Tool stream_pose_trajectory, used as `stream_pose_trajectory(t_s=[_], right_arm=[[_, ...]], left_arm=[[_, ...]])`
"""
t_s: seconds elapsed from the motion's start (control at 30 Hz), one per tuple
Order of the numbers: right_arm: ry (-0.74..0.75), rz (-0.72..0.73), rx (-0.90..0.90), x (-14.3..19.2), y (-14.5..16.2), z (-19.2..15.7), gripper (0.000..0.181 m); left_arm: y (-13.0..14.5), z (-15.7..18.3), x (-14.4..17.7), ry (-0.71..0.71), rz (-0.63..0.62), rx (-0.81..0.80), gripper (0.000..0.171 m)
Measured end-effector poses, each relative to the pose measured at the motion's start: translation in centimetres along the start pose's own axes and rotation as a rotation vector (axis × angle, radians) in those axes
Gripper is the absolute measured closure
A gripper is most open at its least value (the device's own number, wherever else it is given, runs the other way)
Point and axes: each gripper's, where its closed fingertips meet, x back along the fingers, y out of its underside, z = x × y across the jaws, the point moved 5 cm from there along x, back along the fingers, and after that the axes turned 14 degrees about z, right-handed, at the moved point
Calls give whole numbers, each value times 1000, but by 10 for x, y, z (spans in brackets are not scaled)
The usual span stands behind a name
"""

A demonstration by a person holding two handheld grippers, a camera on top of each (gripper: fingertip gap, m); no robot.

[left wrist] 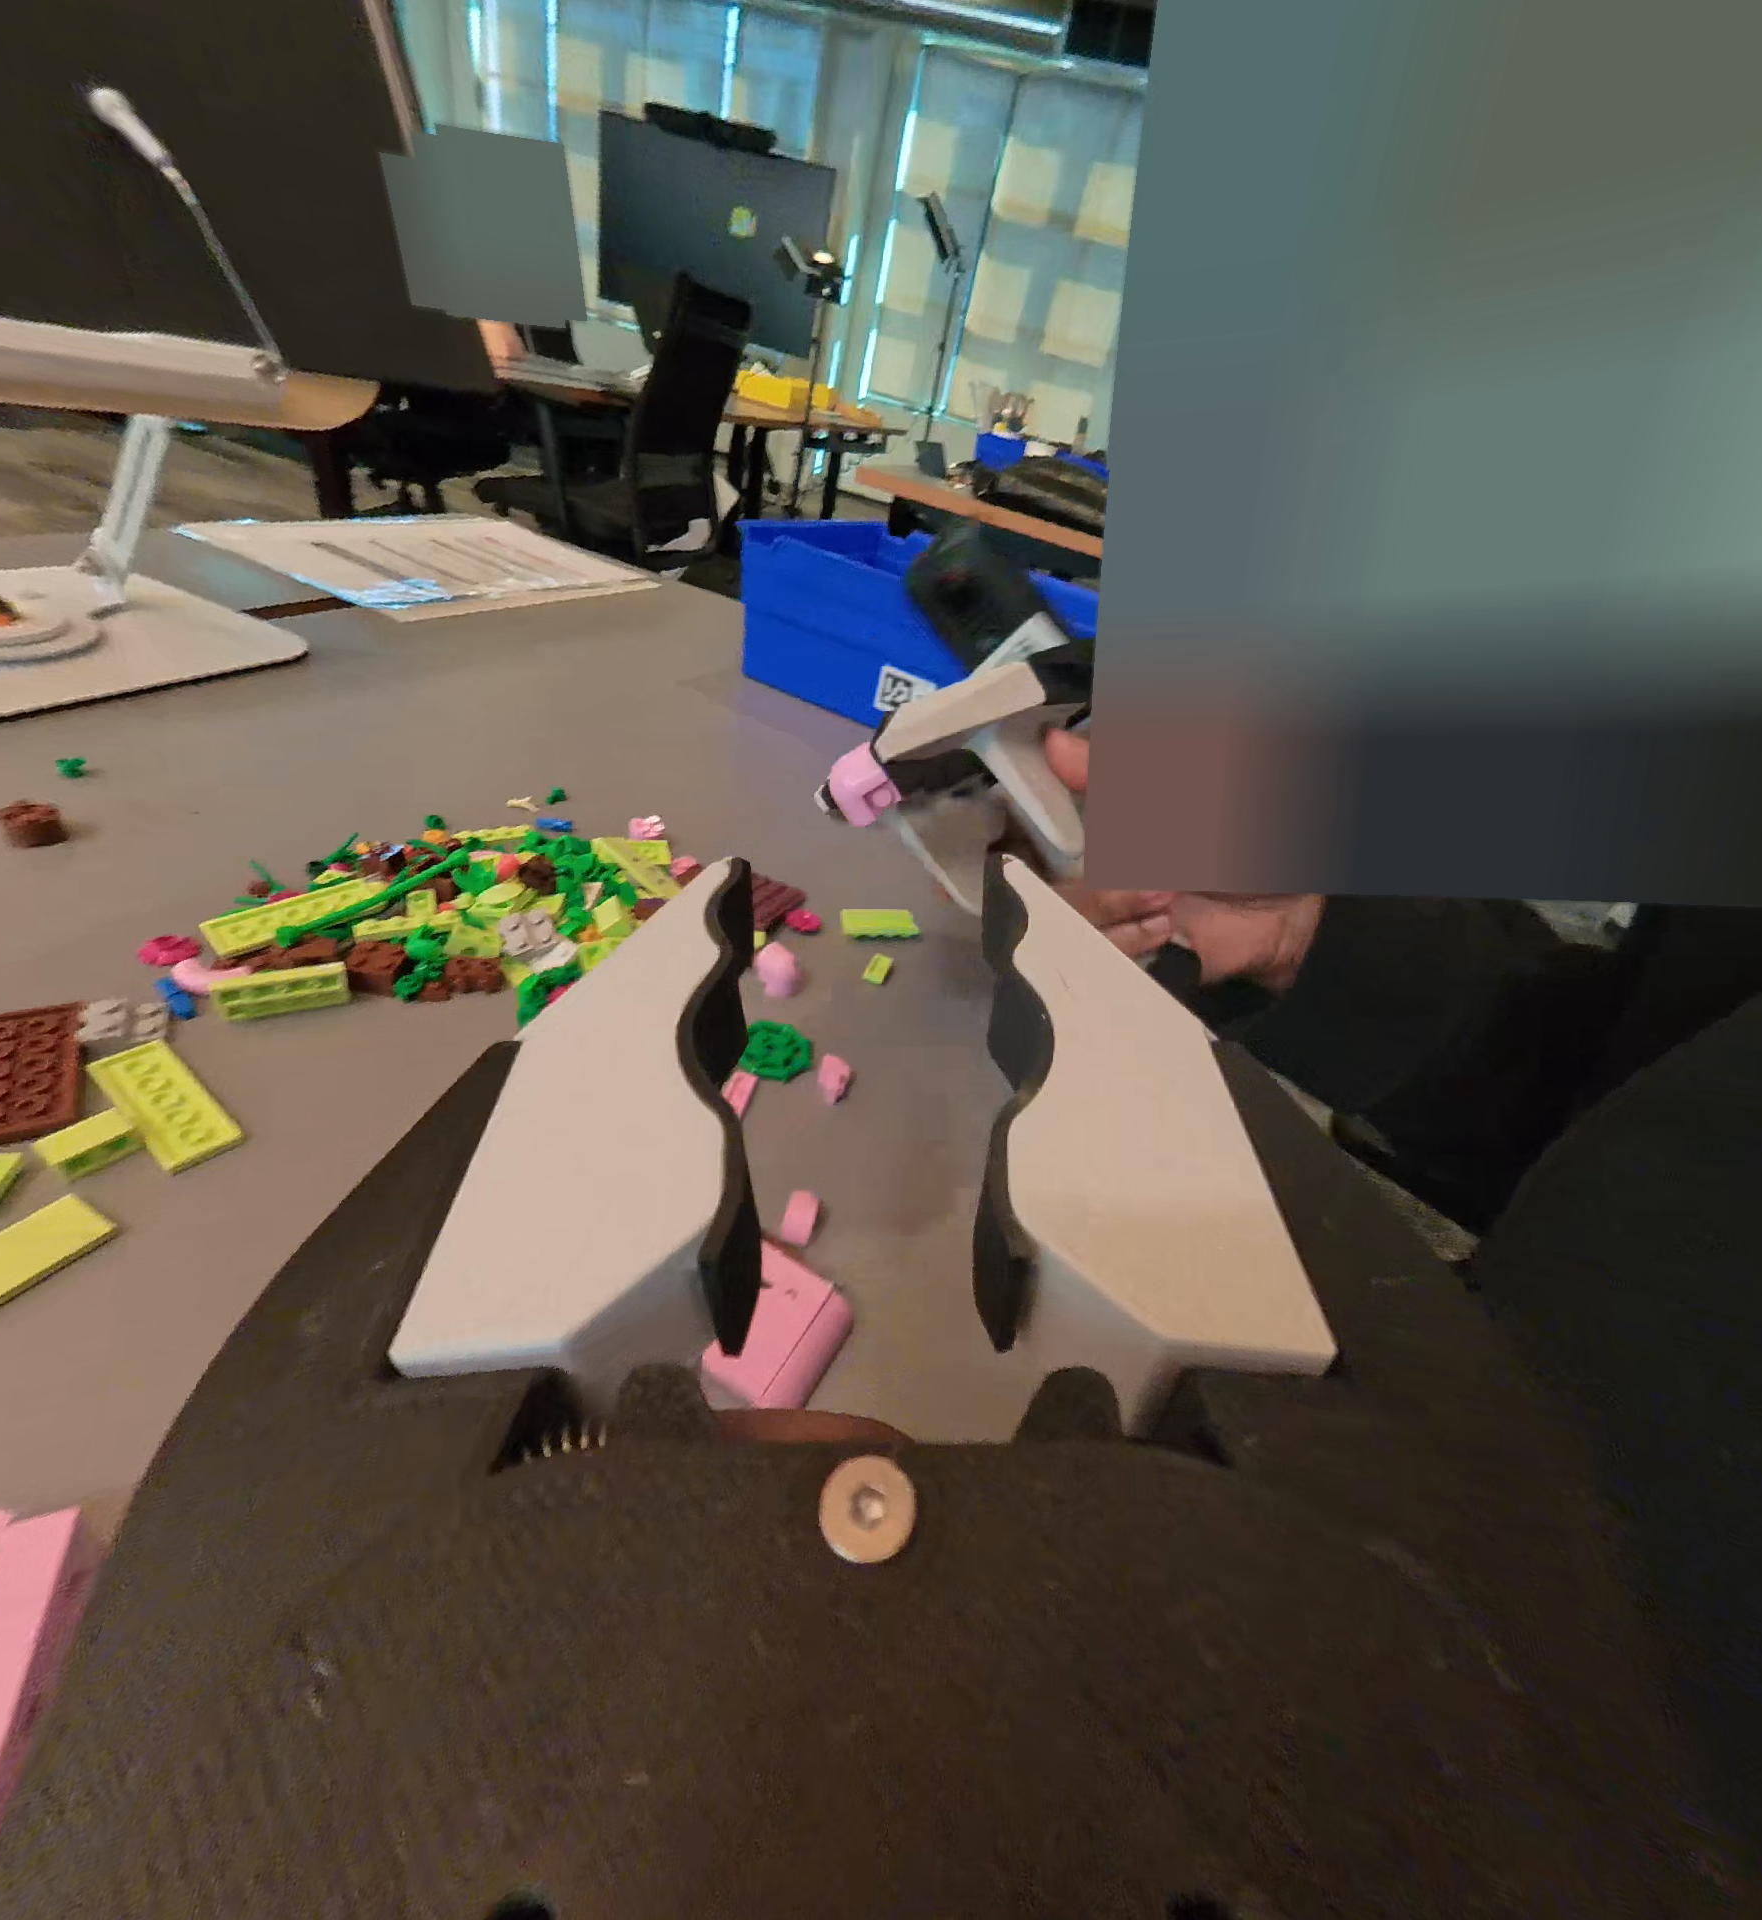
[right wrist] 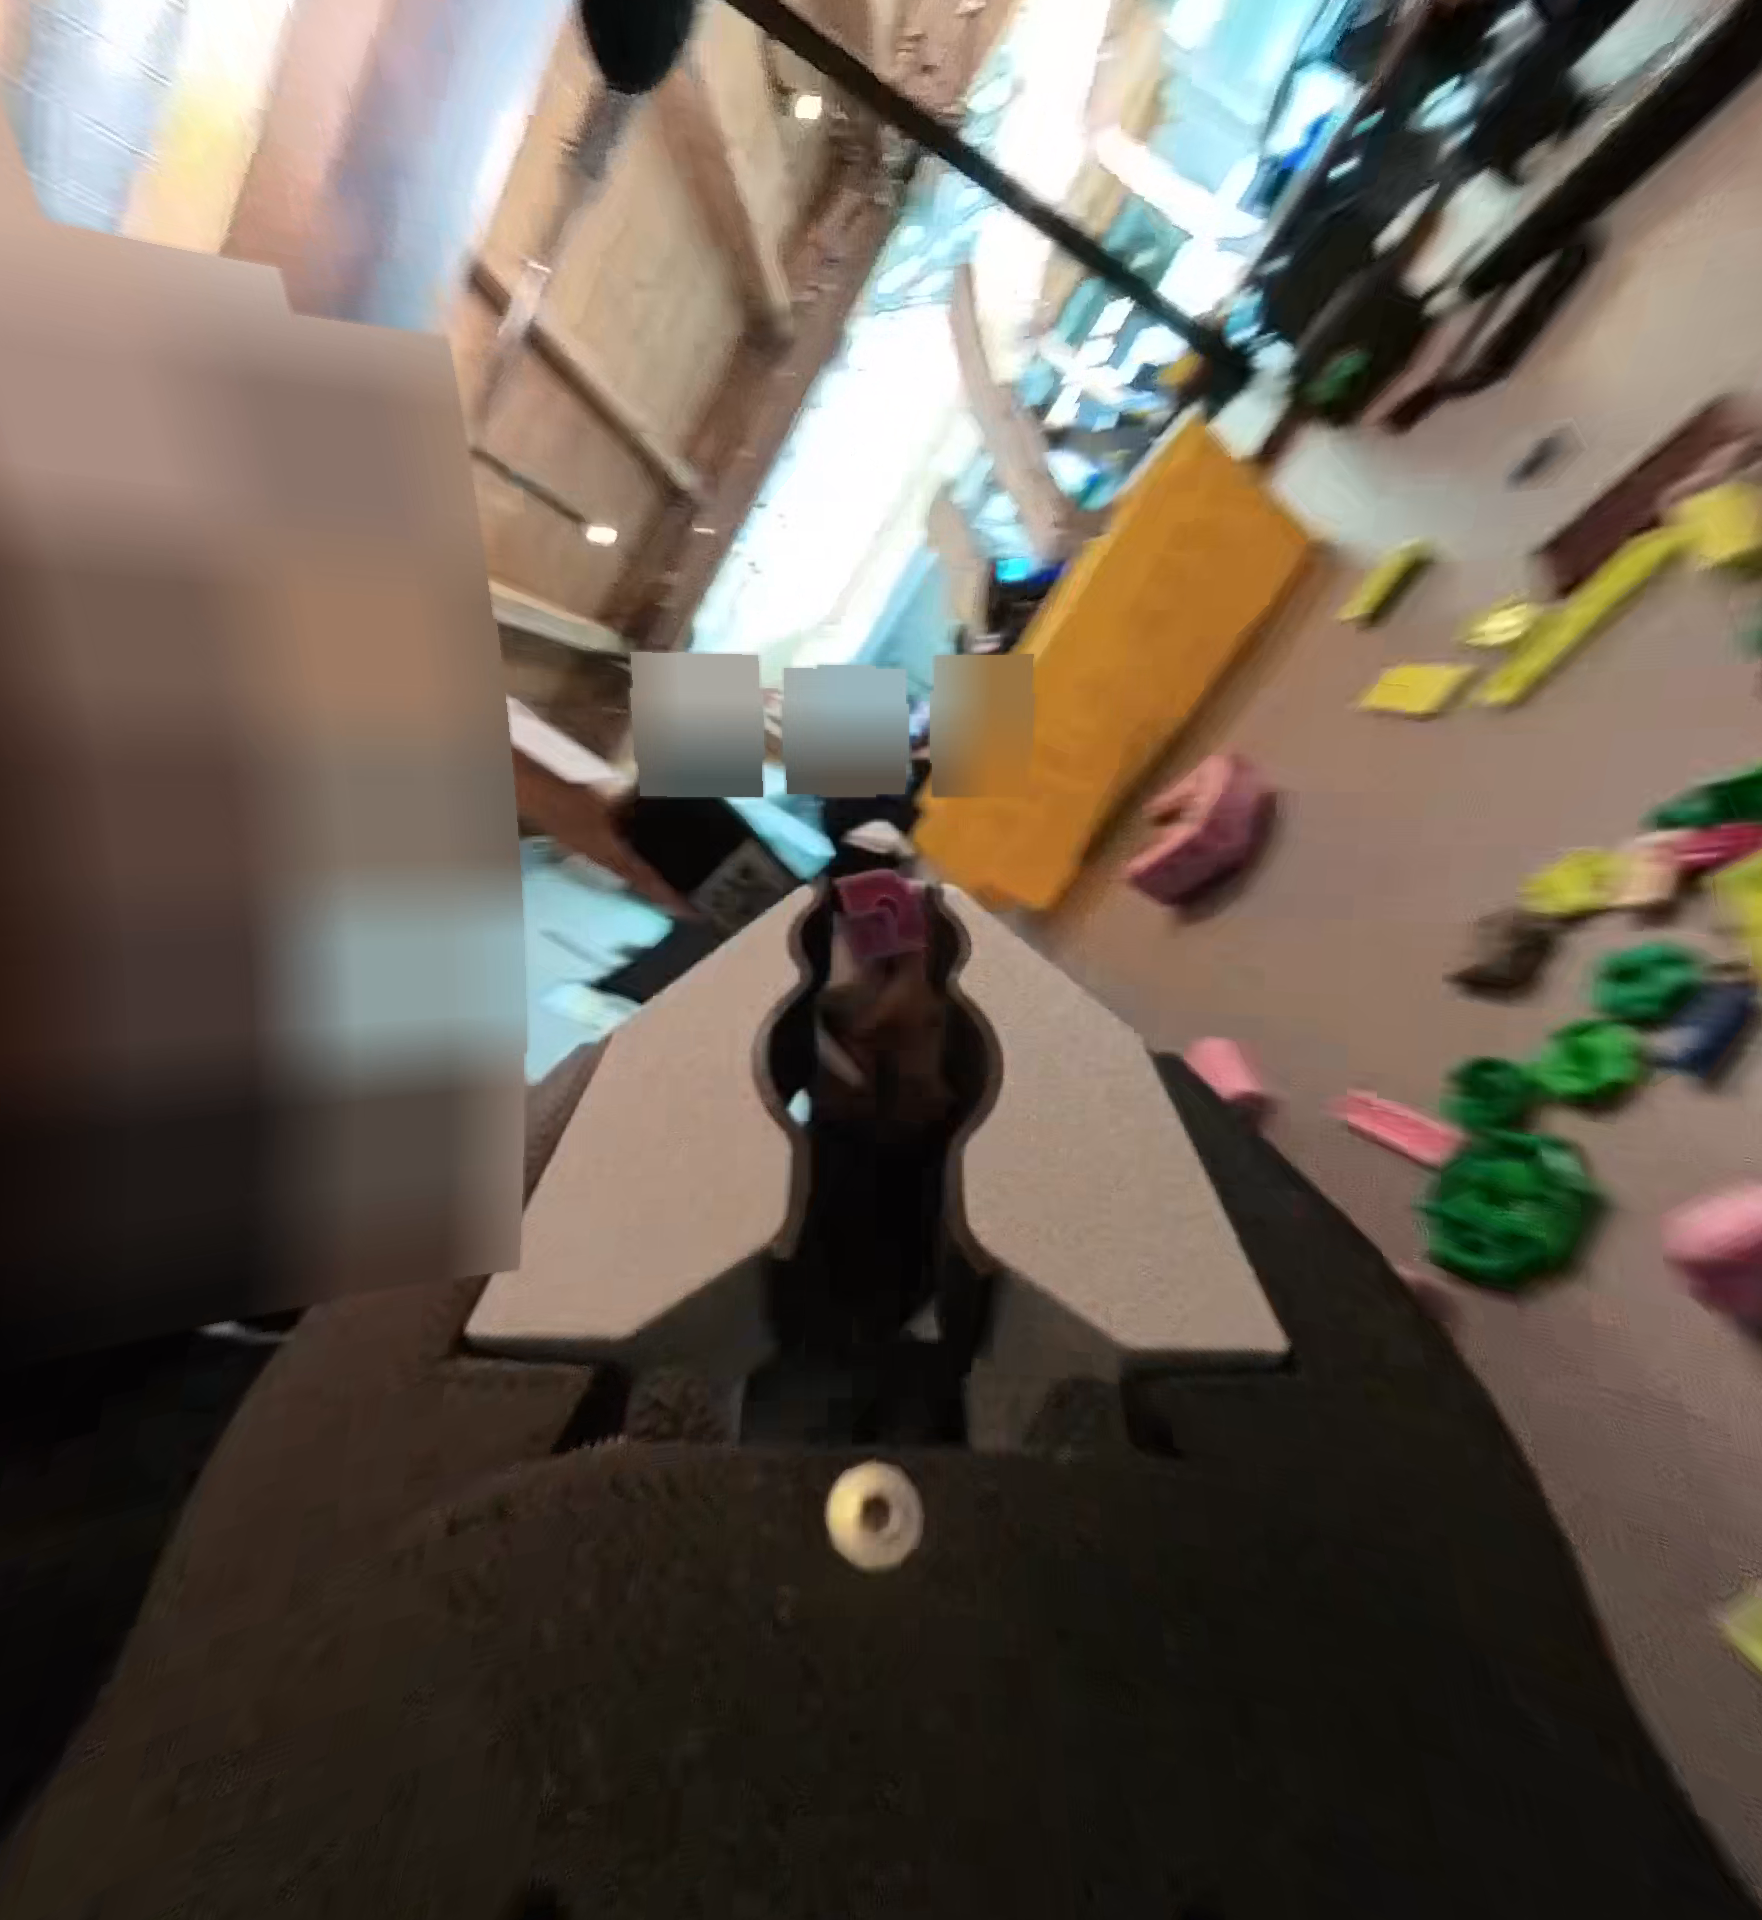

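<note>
Right now your left claw (left wrist: 866, 894) is hovering with jaws apart above the grey desk (left wrist: 503, 727) and its scattered bricks (left wrist: 420, 914), while your right claw (right wrist: 879, 914) is gripping a small pink brick (right wrist: 882, 912) at its tips, raised off the desk.

Left hand-held gripper (left wrist: 866, 904): jaws parted wide, nothing between its 2 fingers. Right hand-held gripper (right wrist: 879, 914): tilted, jaws nearly closed, pinching at the tips.
</note>
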Motion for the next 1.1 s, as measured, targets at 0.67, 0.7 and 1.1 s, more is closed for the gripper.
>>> stream_pose_trajectory(t_s=[0.67,0.7,1.1], right_arm=[[630,-354,793,31,-8,64,166],[646,-383,804,29,-7,69,166],[477,-289,891,16,0,38,154]], left_arm=[[23,-24,6,-37,-43,101,130],[22,-25,6,-39,-35,109,130],[26,-35,20,-24,-146,131,125]])
